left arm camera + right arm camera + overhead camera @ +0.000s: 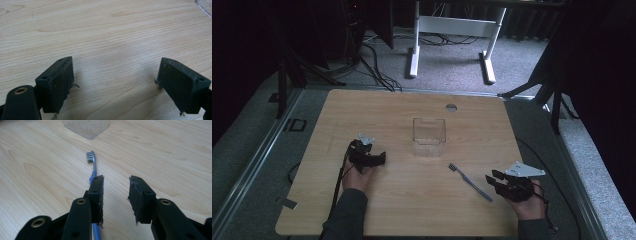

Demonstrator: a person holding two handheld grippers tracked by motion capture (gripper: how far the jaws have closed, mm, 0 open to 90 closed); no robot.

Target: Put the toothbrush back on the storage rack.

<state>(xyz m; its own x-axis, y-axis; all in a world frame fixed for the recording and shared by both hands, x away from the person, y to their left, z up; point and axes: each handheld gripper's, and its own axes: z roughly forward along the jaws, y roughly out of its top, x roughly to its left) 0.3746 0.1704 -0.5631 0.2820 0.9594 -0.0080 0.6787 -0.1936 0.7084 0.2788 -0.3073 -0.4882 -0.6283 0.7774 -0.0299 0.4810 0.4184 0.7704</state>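
A blue toothbrush [469, 181] with a grey bristle head lies on the wooden table [412, 200], to the front right of a clear plastic container [429, 136]. My right gripper [493, 178] sits just right of the handle end, open. In the right gripper view the toothbrush [93, 167] runs under the left finger of my right gripper [116, 180], and the gap between the jaws is bare. The container [86, 127] stands beyond the bristles. My left gripper [369, 151] rests left of the container. In its own view the left gripper [116, 67] is wide open over bare wood.
A round hole [451, 107] sits in the table near its far edge. A corner of the clear container [205, 6] shows at the top right of the left gripper view. White desk legs [414, 50] and cables lie on the carpet beyond the table.
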